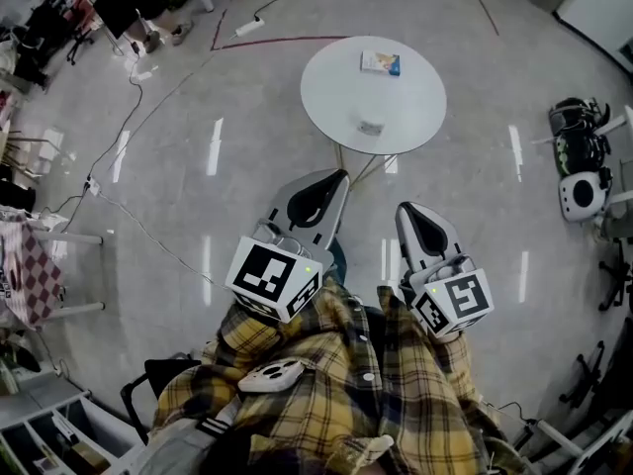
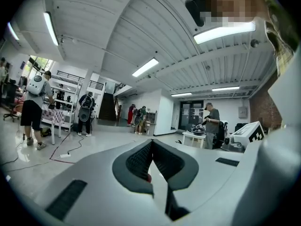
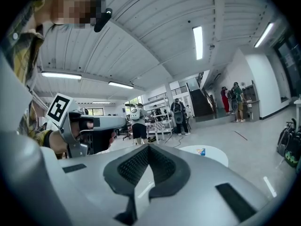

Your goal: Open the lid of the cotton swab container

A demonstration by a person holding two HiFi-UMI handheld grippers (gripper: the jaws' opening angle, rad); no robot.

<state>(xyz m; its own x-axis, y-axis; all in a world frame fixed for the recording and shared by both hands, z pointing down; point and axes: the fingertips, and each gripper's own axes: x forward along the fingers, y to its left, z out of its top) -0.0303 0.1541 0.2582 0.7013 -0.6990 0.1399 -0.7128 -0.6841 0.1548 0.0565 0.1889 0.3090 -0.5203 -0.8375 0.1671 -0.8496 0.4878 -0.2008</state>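
On the round worktop [image 1: 415, 107] ahead, well apart from the left tongs [image 1: 341, 175] and right tongs [image 1: 404, 210], both closed tight and empty, sits the likely swab container [image 1: 371, 127]: approach stage, and next they must reach it and part their jaws.

**Round the Workroom**

Ahead, round white counter [image 1: 415, 92] on glossy grey floor [image 1: 475, 196]. Beyond it, white power strip [image 1: 248, 27] with cable, beside red floor line [image 1: 287, 39]. Far left, checked cloth [image 1: 30, 280]. Overhead, strip lights [image 2: 145, 67]; farther off, person with white backpack [image 2: 35, 108].
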